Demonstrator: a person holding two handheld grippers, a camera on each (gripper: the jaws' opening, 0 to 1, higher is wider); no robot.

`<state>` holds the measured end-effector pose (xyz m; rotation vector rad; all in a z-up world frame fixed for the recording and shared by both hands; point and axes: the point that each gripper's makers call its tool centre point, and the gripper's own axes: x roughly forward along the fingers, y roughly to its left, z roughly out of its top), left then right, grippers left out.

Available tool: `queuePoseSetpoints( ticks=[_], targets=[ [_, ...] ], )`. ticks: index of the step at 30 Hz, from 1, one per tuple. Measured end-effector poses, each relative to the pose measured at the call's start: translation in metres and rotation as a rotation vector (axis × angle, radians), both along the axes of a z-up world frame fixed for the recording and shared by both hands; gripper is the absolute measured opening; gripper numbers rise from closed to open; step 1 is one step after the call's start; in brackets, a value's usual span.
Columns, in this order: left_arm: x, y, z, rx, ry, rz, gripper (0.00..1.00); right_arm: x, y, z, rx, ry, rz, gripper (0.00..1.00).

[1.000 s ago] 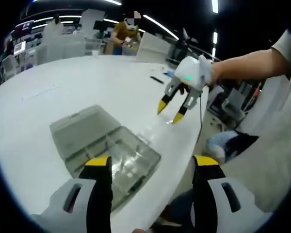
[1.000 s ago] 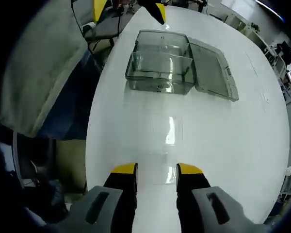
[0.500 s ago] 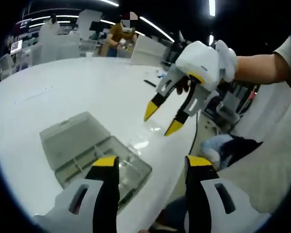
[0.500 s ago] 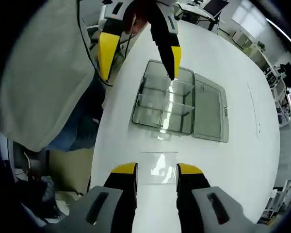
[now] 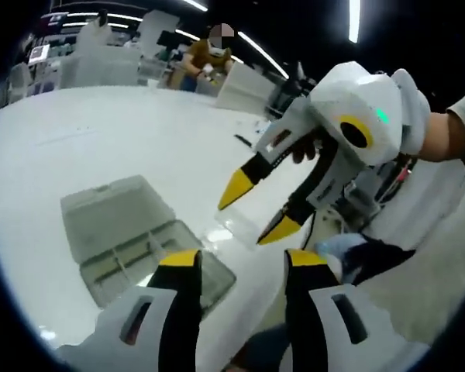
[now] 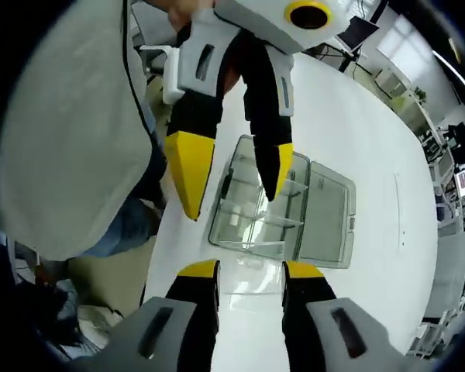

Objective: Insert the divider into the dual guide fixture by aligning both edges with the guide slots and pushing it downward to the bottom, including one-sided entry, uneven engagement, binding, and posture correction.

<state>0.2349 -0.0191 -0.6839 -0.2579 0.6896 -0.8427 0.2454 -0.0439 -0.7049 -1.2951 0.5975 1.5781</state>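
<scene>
Divider [image 6: 250,275], thin, clear, likely light and slick, sits pinched by your right gripper [image 6: 250,271]; left gripper [image 5: 236,260] stands open above the fixture [image 6: 283,205]; hold its top edge.

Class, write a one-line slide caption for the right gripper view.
Right gripper holds a clear divider before the open compartment box; left gripper hangs open above it.

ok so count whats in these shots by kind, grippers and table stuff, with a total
grippers: 2 (left, right)
clear divider: 1, held between the right gripper's jaws
clear box with open lid: 1
table: 1
total: 5
</scene>
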Motion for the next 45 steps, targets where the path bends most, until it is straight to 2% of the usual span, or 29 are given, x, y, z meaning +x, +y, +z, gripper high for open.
queuePoseSetpoints(
  ticks=[3, 10, 19, 27, 45],
  targets=[
    [0.001, 0.002, 0.001, -0.049, 0.029, 0.04, 0.33, -0.002, 0.006, 0.003, 0.015, -0.001, -0.001, 0.26],
    [0.001, 0.005, -0.003, -0.069, 0.064, 0.074, 0.27, -0.008, 0.018, 0.006, 0.038, 0.007, -0.006, 0.26],
    [0.003, 0.012, -0.006, -0.138, 0.126, 0.139, 0.19, -0.012, 0.026, 0.006, 0.055, 0.002, -0.02, 0.26],
    [0.003, 0.013, -0.011, -0.147, 0.162, 0.161, 0.11, -0.014, 0.033, 0.01, 0.078, -0.006, -0.037, 0.26],
    [0.001, 0.011, -0.011, -0.218, 0.241, 0.19, 0.01, -0.013, 0.038, 0.013, 0.101, -0.036, -0.065, 0.26]
  ],
)
